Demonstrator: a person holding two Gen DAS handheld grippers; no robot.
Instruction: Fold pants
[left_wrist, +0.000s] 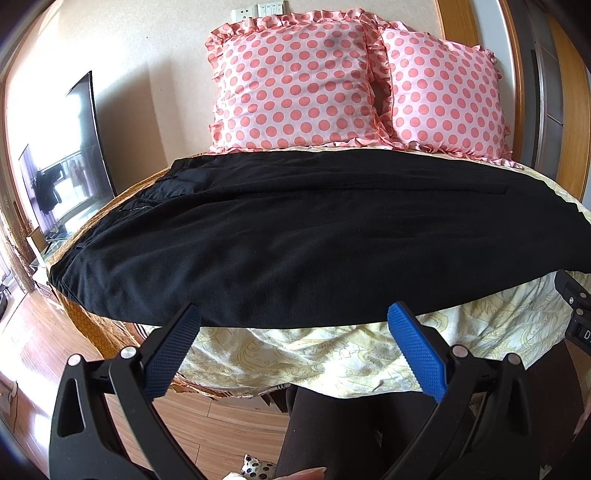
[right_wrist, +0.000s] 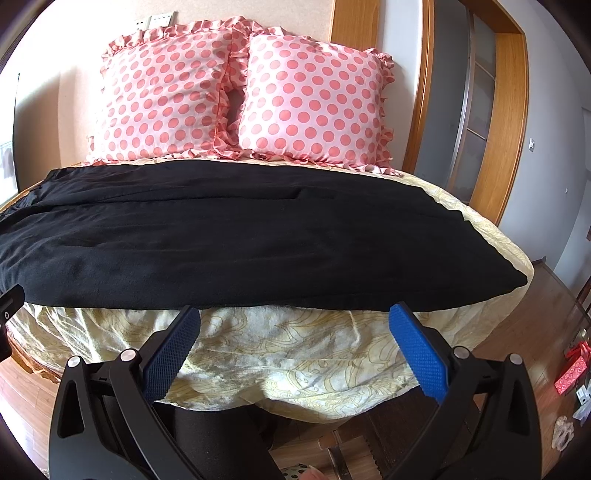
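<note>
We are looking at a bed (left_wrist: 332, 354) carrying black pants (left_wrist: 295, 236), which are lying flat across it from side edge to side edge, just in front of two pink polka-dot pillows (left_wrist: 295, 81). We are holding the left gripper (left_wrist: 293, 321) and the right gripper (right_wrist: 293, 321) wide apart and empty, hovering just short of the pants' near edge, above the bed's front edge.

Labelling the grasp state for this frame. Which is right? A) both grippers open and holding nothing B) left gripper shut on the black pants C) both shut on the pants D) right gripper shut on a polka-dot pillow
A: the left gripper and the right gripper both have their blue-padded jaws spread wide, short of the near edge of the black fabric pants lying flat on the bed.
</note>
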